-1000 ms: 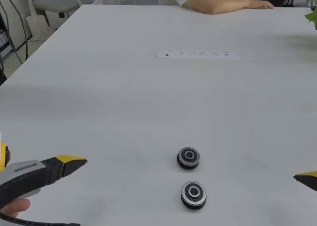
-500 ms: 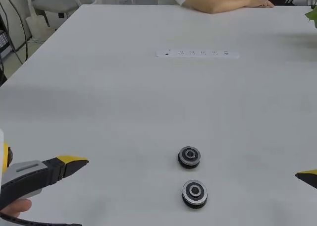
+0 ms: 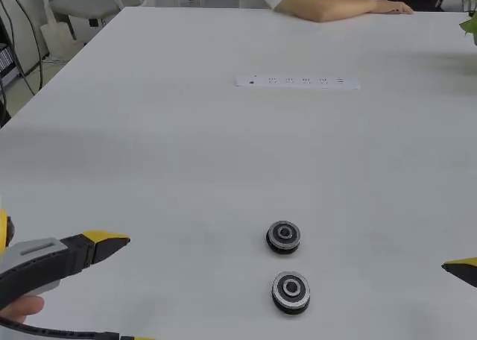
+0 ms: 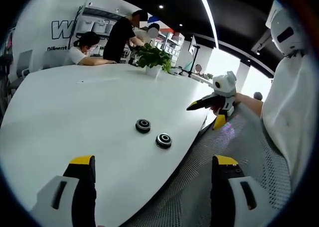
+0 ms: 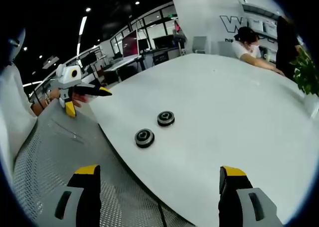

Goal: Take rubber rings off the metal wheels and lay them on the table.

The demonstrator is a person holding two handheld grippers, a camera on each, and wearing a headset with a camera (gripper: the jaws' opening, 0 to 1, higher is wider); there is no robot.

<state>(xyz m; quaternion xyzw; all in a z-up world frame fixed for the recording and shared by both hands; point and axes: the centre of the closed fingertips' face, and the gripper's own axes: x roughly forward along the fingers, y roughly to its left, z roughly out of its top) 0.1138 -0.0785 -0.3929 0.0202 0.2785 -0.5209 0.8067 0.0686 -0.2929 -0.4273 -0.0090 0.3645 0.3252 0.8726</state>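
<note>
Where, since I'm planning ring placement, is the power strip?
In the head view the power strip lies at mid-table, straight beyond the farther metal wheel.

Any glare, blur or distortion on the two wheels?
Head view: even light, no glare, far wheel and near wheel sharp. Left gripper view: fisheye curves the table edge, wheels small but clear. Right gripper view: same curving, wheels clear.

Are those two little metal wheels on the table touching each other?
Apart. The head view shows a strip of bare table between the nearer wheel and the farther wheel.
</note>
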